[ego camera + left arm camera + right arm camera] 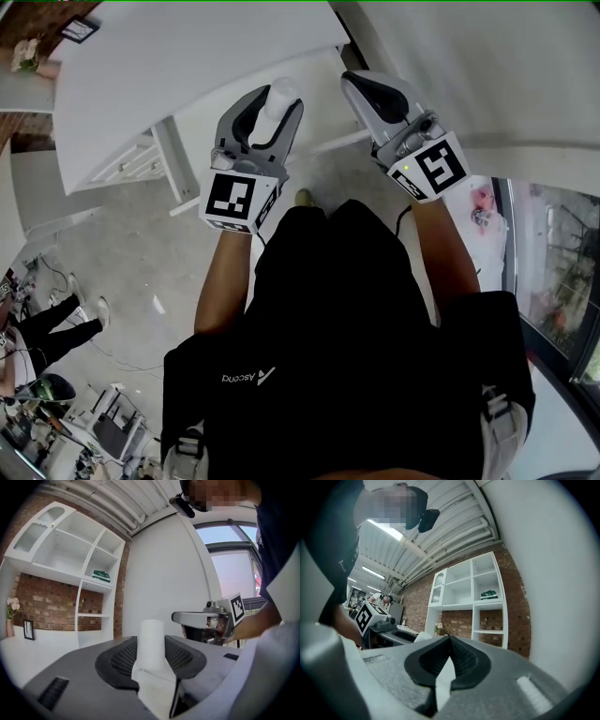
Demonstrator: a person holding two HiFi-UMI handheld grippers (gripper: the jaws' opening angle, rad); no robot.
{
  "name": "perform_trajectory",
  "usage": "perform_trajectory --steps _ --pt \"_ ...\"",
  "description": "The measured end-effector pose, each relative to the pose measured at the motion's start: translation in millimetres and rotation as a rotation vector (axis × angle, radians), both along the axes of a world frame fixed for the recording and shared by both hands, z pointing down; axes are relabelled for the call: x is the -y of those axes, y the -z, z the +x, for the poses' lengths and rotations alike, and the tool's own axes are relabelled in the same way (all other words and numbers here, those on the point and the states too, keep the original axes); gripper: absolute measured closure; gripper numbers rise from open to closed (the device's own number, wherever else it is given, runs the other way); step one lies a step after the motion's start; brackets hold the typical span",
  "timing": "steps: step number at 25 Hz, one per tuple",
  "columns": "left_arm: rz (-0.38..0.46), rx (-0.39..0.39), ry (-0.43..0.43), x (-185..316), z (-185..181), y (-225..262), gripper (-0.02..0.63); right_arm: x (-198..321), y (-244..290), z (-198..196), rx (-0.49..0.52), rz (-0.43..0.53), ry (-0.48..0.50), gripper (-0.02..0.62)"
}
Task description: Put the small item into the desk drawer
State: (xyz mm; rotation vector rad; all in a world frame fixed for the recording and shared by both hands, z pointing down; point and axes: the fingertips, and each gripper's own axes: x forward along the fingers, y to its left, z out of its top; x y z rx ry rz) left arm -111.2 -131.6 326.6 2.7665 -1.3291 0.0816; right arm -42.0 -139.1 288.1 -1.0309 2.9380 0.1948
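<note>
Two grippers are up in front of you. Your left gripper (271,111) is clamped on the white cylinder (151,641) (small and plain, sticking out past the jaw tips). It hangs over the floor (141,253), just off the near edge of the desk (187,56). Your right gripper (449,643) has its jaws pressed together with nothing between them, and it sits beside the left one without touching it. White shelves (471,590) stand against the brick wall (513,620).
</note>
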Motion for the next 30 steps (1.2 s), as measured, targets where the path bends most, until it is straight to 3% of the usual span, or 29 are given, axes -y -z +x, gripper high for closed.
perform_trajectory --steps 14,30 --pt "-0.174 0.029 0.026 47 10 -62 0.431 47 -22 0 -0.036 -0.030 0.047 0.595" --pt "-0.466 0.187 0.029 89 34 -179 0.431 94 -59 15 -0.062 -0.110 0.078 0.595"
